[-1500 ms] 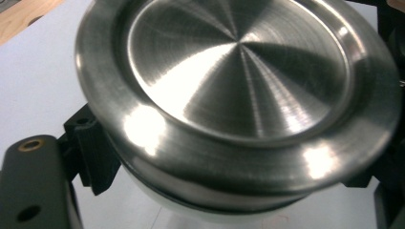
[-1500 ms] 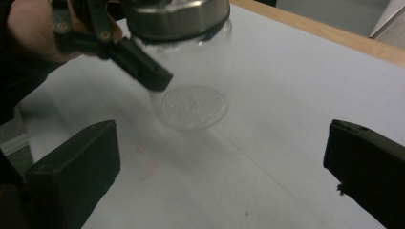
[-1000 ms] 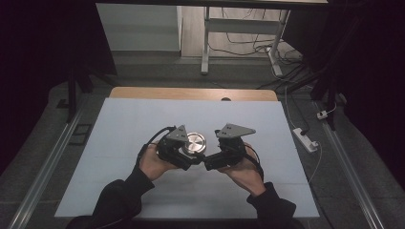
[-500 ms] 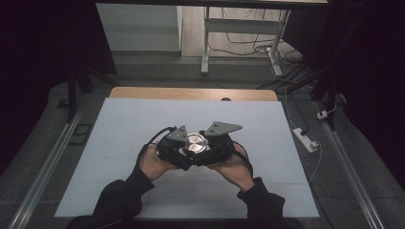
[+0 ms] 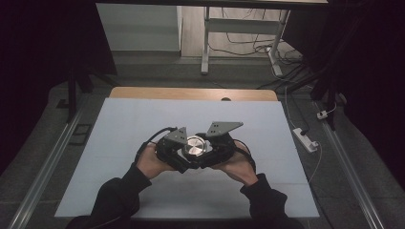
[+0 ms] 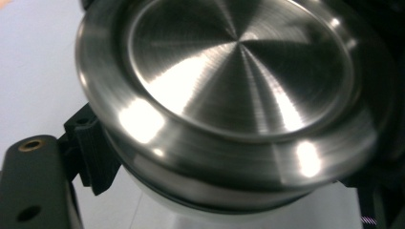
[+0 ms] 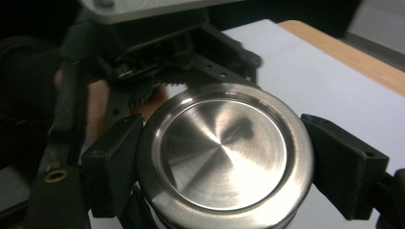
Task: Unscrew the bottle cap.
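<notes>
High view: over the middle of the white desk (image 5: 143, 119), the left hand-held gripper (image 5: 184, 155) and right hand-held gripper (image 5: 206, 153) meet at a round steel tin (image 5: 195, 146) held between them. Left gripper view: the tin (image 6: 229, 90) sits close, clamped in its jaws. Right gripper view: its jaws have just been closing and now press the lid (image 7: 222, 148) on both sides.

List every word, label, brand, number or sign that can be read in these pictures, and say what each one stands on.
None: no readable text anywhere.
The round steel lid held between both grippers bears only turned rings and glare, no engraving or brand.
The black jaws and the grey three-cornered plate carry screw holes, no marking.
The white table sheet is blank.
The power strip on the floor is too small to read.
</notes>
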A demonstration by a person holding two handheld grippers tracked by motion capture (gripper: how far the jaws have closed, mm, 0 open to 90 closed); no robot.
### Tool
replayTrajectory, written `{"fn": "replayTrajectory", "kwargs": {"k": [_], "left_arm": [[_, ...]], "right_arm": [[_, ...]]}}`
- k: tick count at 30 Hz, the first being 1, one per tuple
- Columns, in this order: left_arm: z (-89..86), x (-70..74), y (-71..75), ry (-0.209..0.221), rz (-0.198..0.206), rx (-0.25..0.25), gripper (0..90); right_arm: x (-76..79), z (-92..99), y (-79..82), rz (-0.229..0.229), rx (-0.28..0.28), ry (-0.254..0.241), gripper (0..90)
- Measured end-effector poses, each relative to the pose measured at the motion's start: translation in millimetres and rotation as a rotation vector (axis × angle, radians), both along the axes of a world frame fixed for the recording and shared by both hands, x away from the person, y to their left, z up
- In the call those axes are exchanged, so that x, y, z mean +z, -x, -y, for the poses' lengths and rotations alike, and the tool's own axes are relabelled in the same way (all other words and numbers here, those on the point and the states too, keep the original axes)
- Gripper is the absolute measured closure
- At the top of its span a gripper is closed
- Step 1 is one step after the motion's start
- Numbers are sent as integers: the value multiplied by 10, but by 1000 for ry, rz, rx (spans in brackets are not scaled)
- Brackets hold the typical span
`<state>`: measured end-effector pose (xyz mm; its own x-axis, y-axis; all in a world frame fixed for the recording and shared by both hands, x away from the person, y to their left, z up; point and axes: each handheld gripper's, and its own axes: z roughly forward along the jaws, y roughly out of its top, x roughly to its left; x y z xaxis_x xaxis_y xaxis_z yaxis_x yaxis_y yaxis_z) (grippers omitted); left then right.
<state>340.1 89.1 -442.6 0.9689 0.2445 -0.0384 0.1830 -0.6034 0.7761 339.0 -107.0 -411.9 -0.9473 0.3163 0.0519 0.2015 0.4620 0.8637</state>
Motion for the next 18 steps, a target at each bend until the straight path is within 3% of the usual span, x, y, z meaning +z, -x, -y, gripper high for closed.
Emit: {"fn": "replayTrajectory", "kwargs": {"k": [4,5,6,8,10,13,14,16,18], "left_arm": [[-18,8,13,5,-1,-80,152],[-18,8,13,5,-1,-80,152],[-28,10,26,14,-1,-133,152],[-32,8,39,17,0,-159,152],[-32,-2,34,20,-1,-150,152],[-38,-9,18,25,-3,-112,152],[-57,-6,-4,26,-4,-52,152],[-79,-1,-21,27,-3,13,152],[-92,2,-31,30,-2,40,152]], "right_arm": [[7,30,-44,-17,117,-9,181],[7,30,-44,-17,117,-9,181],[9,48,-67,-24,194,-18,181],[-2,62,-85,-24,269,-39,180],[-16,65,-95,-25,293,-48,179],[-21,64,-97,-32,256,-49,172],[4,76,-97,-31,202,-52,99],[53,101,-98,-42,133,-63,37],[101,128,-98,-57,60,-64,2]]}}
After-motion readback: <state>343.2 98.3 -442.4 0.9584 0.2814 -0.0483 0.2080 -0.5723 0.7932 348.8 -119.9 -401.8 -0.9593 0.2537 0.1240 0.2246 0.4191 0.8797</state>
